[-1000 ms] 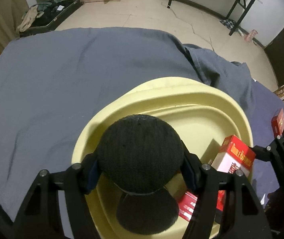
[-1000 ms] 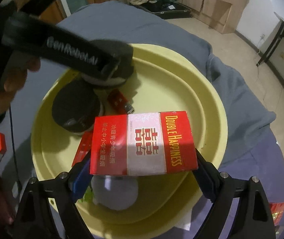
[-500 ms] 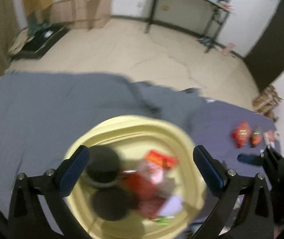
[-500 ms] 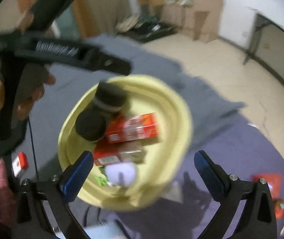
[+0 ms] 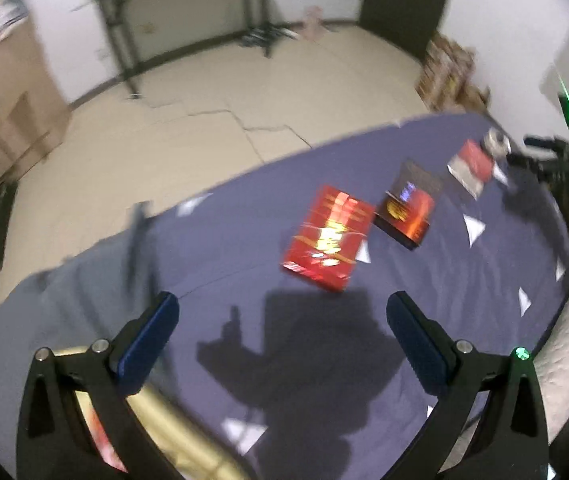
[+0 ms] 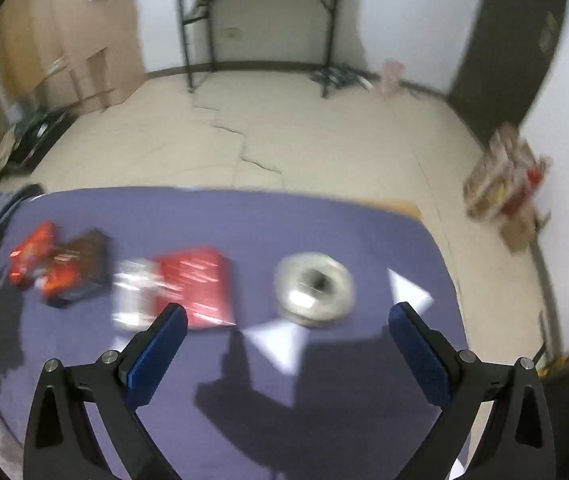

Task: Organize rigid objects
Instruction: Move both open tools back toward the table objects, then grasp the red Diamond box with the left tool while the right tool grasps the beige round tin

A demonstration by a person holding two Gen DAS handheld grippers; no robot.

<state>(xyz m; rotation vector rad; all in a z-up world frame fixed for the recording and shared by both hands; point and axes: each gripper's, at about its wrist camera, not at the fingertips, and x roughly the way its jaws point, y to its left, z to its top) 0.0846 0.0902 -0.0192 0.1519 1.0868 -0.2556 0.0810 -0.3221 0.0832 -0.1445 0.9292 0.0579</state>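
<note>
My left gripper (image 5: 282, 316) is open and empty above the purple cloth (image 5: 324, 360). Just beyond its fingertips lies a shiny red box (image 5: 328, 238), then a dark red-and-black box (image 5: 408, 210) and a red-and-white packet (image 5: 470, 166). The yellow basin's rim (image 5: 164, 420) shows at the lower left. My right gripper (image 6: 284, 320) is also open and empty over the cloth (image 6: 324, 420). Ahead of it lie a red-and-white packet (image 6: 180, 284) and a round silver object (image 6: 314, 290). The red box (image 6: 30, 254) and the dark box (image 6: 78, 274) sit further left. Both views are blurred.
White paper scraps (image 6: 280, 344) lie scattered on the cloth. A grey blanket (image 5: 64, 300) covers the left part of the surface. Beyond the far edge are beige floor (image 6: 284, 140), a black-legged table (image 6: 260, 20) and stacked cartons (image 6: 504, 188). The other gripper (image 5: 556, 164) shows at the right.
Both grippers let go of their loads, the black round object and the red-and-white box, into the yellow basin, opened wide and swung away to the right over the purple cloth.
</note>
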